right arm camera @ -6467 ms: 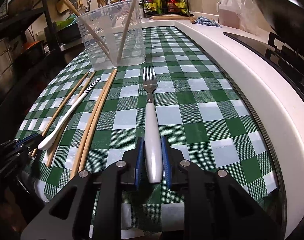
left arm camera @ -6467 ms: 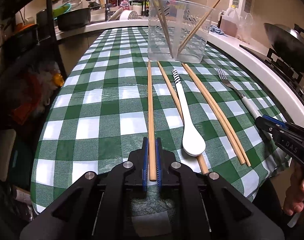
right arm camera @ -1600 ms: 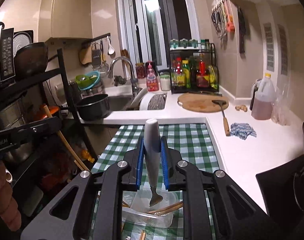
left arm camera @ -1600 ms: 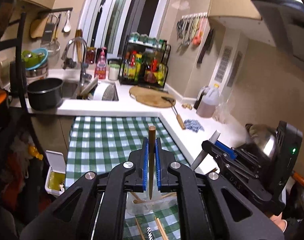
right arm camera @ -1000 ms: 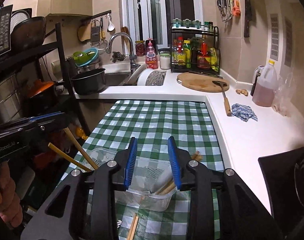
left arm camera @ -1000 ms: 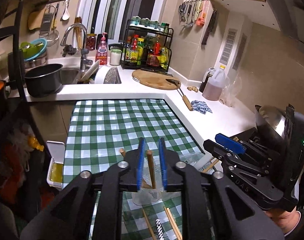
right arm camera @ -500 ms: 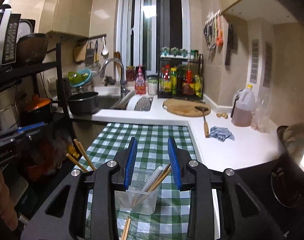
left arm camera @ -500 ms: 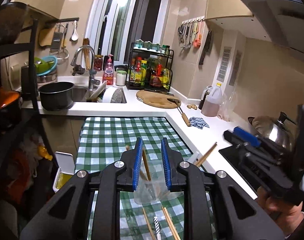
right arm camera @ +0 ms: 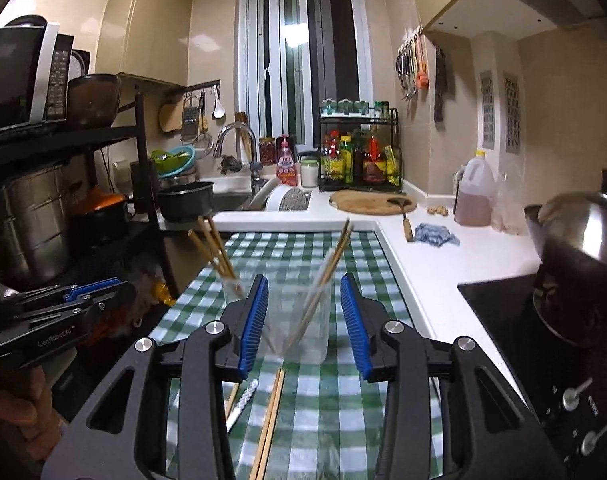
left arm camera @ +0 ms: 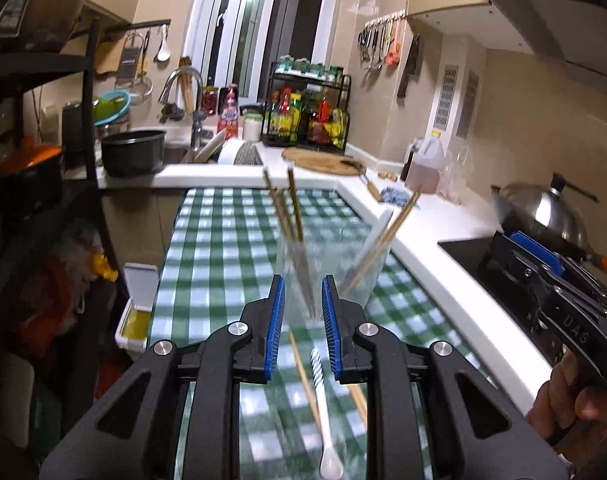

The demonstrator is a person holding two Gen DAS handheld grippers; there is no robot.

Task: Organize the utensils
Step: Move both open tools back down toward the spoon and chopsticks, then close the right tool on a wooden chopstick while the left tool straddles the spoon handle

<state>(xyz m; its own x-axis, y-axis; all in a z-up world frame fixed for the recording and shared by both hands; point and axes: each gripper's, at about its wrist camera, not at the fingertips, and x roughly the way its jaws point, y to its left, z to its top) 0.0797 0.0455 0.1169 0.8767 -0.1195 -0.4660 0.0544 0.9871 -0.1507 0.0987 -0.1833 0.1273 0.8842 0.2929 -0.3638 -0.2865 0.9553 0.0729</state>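
Note:
A clear plastic container (left arm camera: 335, 264) stands on the green checked tablecloth (left arm camera: 223, 248) and holds several wooden chopsticks (left arm camera: 293, 208) and the white-handled fork (left arm camera: 377, 228). It also shows in the right wrist view (right arm camera: 303, 320). My left gripper (left arm camera: 301, 312) is open and empty, raised just in front of the container. My right gripper (right arm camera: 303, 316) is open and empty, also raised before it. A white spoon (left arm camera: 323, 408) with a striped handle and loose chopsticks (left arm camera: 303, 372) lie on the cloth below; a chopstick pair (right arm camera: 271, 420) shows in the right wrist view.
A white counter (left arm camera: 423, 216) runs along the right with a wok (left arm camera: 543, 212) on a black cooktop (right arm camera: 503, 304). A sink, a black pot (left arm camera: 133, 152) and a spice rack (right arm camera: 359, 160) stand at the back. A black shelf rack (right arm camera: 63, 200) is on the left.
Both grippers let go of the chopstick and the fork into the container about a second ago. Since then both have drawn back and tilted down towards the table.

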